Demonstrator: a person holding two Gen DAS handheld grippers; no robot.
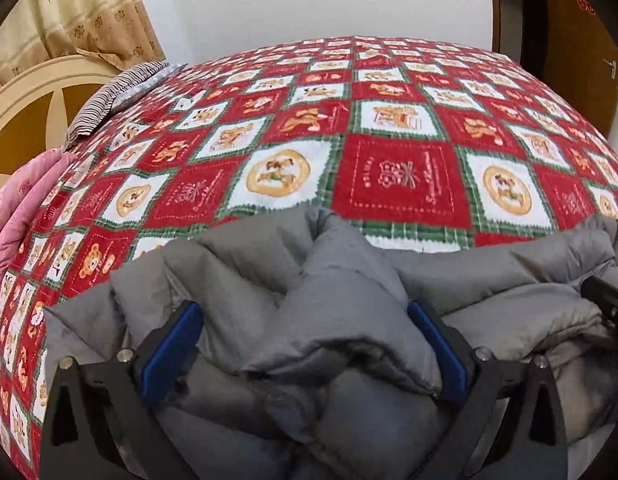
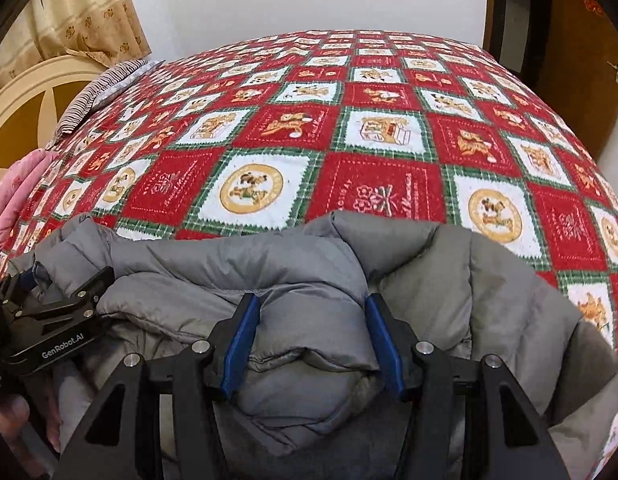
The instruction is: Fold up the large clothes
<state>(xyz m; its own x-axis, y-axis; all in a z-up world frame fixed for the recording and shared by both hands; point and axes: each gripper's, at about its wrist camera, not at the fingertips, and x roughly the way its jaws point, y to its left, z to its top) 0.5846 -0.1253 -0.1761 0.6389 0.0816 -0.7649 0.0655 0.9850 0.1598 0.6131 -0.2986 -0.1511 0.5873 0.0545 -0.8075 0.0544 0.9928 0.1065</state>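
A grey padded jacket (image 1: 341, 320) lies bunched at the near edge of the bed; it also shows in the right wrist view (image 2: 293, 280). My left gripper (image 1: 305, 312) has its blue-padded fingers (image 1: 177, 344) wide apart with a thick fold of the jacket between them. My right gripper (image 2: 311, 308) has its fingers (image 2: 241, 340) set closer, pressing a puffy fold of the jacket. The left gripper also shows at the left edge of the right wrist view (image 2: 49, 304), resting on the jacket.
The bed carries a red, white and green checked blanket (image 1: 389, 140) with bear prints. A striped pillow (image 1: 109, 96) and a pink quilt (image 1: 17, 216) lie at the left by the cream headboard (image 1: 37, 92). A dark wooden door (image 1: 569, 40) stands at the right.
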